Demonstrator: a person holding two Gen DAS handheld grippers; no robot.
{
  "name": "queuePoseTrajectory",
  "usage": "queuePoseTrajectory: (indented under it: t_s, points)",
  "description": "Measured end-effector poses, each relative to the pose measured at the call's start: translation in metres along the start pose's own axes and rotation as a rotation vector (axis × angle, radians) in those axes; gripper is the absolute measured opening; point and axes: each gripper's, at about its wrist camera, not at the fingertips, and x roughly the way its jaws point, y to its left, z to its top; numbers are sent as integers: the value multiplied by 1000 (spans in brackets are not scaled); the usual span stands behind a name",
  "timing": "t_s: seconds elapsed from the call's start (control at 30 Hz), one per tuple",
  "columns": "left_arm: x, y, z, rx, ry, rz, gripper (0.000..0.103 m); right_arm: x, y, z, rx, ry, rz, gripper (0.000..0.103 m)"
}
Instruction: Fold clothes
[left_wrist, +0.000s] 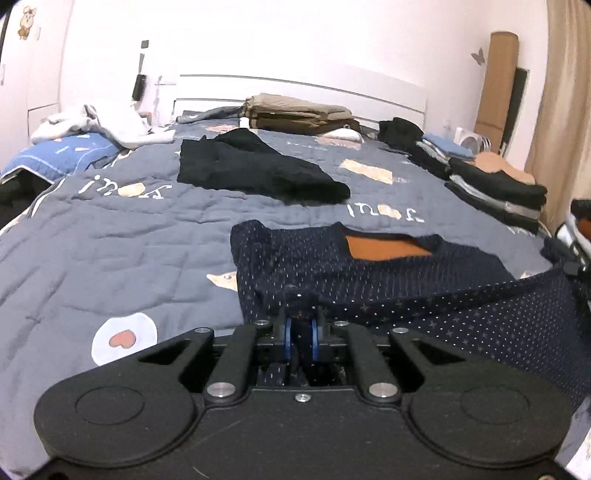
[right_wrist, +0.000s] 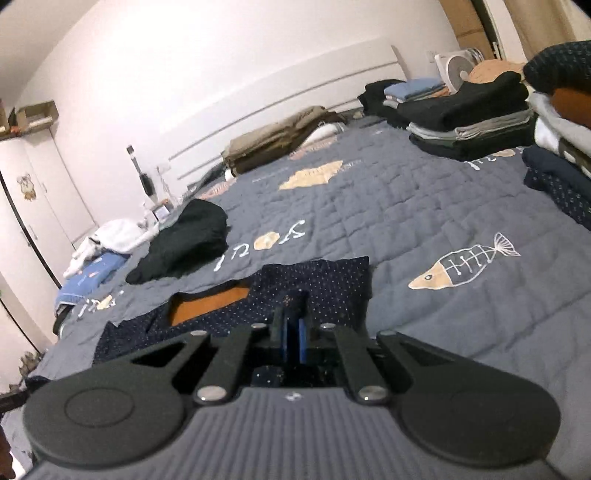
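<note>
Dotted navy sweater (left_wrist: 369, 273) lies on the quilt (left_wrist: 110, 236), left tongs (left_wrist: 302, 317) and right tongs (right_wrist: 293, 321) clenched on its edges.

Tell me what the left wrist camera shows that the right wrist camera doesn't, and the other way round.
Only the left view shows the butterfly sticker on the wall and the heart patch on the quilt.

Only the right view shows the fish print on the quilt and the shelf above the wardrobe.

Both show the dotted navy top with its orange lining, each tool shut on its fabric (left tool, right tool), the black garment behind it, and the folded stack on the bed.
</note>
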Motion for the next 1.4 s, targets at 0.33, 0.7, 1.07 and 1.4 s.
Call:
queuePoseTrajectory:
  t_s: [0.33,0.7,1.07,1.4]
  points:
    - [53,12,64,3,-7,-27,10,67,-6,59,41,51,-13,5]
    - [162,7,132,72,21,7,10,177,-1,114,-25,91,-91,5]
    - [210,27,112,31,83,134,35,236,-3,96,-96,148,-206,23]
    - [74,18,74,-156,-49,85,62,106,5,77,25,68,-104,52]
